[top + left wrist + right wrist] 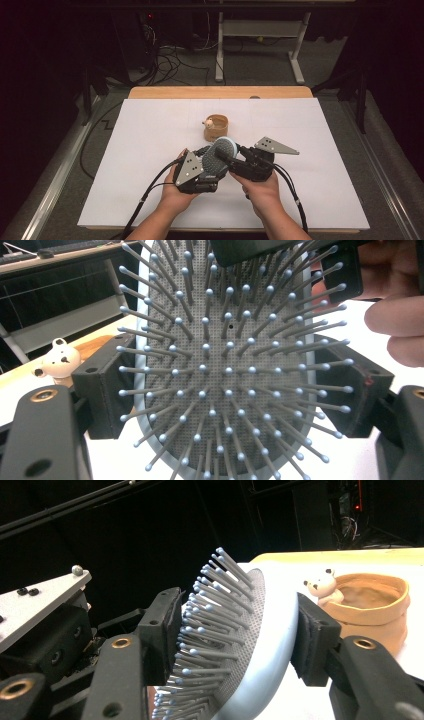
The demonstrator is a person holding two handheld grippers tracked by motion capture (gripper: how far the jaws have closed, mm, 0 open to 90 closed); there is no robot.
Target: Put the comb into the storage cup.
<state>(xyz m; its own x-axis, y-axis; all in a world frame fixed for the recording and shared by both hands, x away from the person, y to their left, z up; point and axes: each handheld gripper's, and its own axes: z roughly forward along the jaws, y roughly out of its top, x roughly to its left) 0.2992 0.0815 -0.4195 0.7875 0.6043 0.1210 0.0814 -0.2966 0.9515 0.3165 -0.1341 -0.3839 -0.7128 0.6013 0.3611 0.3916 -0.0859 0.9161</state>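
Observation:
A light-blue hairbrush (220,154) with grey ball-tipped bristles is held up between both hands over the near middle of the table. My left gripper (225,385) is shut on it, a pad on each side rim of the brush head (220,365). From the right, my right gripper (235,630) has one pad against the bristle tips and the other on the smooth blue back of the hairbrush (260,645), shut on it. In the high view the left gripper (207,156) and right gripper (227,155) meet at the brush.
A small tan pouch (217,129) with a white bear figure (209,122) on its rim stands behind the brush on the white sheet (150,150). The bear (60,360) and the pouch (372,605) lie close behind the jaws. Cables trail back toward the near table edge.

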